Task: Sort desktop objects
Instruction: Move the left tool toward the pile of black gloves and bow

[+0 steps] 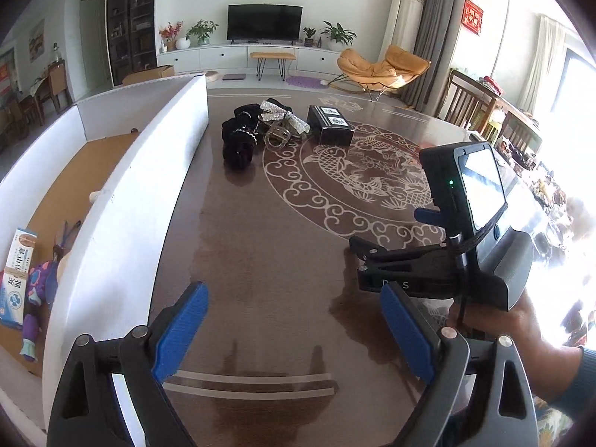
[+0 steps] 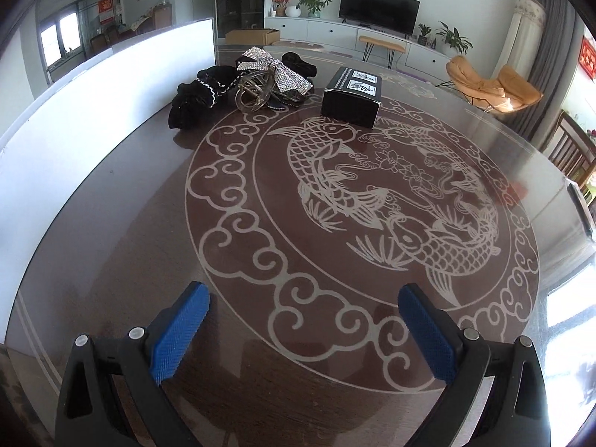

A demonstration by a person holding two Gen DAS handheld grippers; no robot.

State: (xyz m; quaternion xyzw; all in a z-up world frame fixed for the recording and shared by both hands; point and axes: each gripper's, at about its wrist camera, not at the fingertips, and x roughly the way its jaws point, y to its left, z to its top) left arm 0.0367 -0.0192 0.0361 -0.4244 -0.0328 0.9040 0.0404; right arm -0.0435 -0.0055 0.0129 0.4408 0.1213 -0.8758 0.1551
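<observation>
On the brown table (image 2: 111, 260) with a fish pattern, at its far side, lie black fabric hair ties (image 2: 193, 100), a rhinestone bow (image 2: 272, 70), a clear claw clip (image 2: 257, 93) and a black box (image 2: 354, 97). They also show in the left wrist view: hair ties (image 1: 240, 138), bow (image 1: 283, 115), clip (image 1: 277, 136), box (image 1: 331, 124). My left gripper (image 1: 294, 290) stands open over bare table beside the white sorting box (image 1: 123, 205). My right gripper (image 2: 303, 292) is open over the pattern's near rim, with nothing between its fingers.
The white box's cardboard floor holds a toothpaste carton (image 1: 18, 272) and a purple toy (image 1: 35, 298). A person's hand (image 1: 495, 320) grips the right device at the right of the left wrist view. Chairs (image 2: 573, 149) stand at the table's far right.
</observation>
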